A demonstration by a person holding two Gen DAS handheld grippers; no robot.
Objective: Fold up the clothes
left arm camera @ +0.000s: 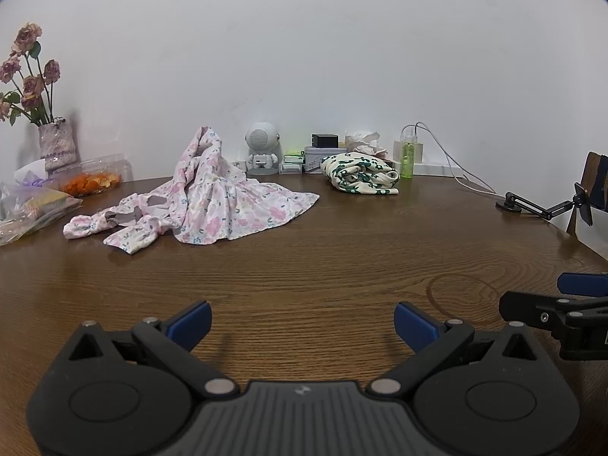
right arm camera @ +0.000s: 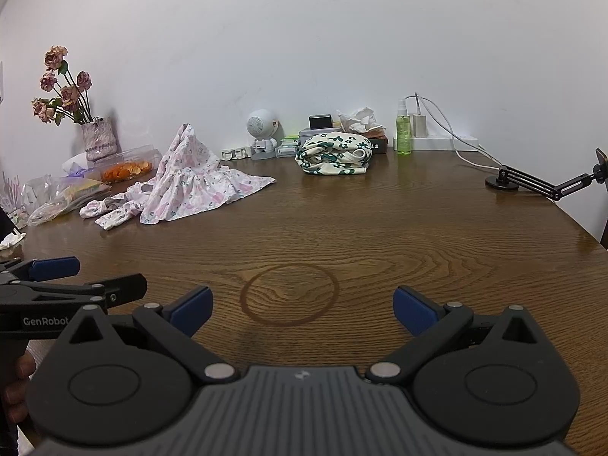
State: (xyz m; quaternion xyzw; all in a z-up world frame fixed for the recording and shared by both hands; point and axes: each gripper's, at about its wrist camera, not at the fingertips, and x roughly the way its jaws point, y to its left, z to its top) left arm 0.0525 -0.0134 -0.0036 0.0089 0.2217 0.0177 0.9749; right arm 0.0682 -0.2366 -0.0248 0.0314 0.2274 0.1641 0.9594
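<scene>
While jaws gape, pink dress (left arm camera: 197, 197) lies beyond

Both views are being taken from low over the wooden table (left arm camera: 304, 266), facing the white wall (left arm camera: 304, 38) across it. The left wrist view is being framed by the spread fingers of the left gripper (left arm camera: 302, 325), and the right gripper (left arm camera: 562, 304) is being caught at its right edge. In the right wrist view the right gripper (right arm camera: 302, 309) is filling the foreground. Both views are sharing the pink floral garment (left arm camera: 212, 197), the folded green-flowered cloth (left arm camera: 357, 174) and the flowers (left arm camera: 26, 72), all being seen from well back.
</scene>
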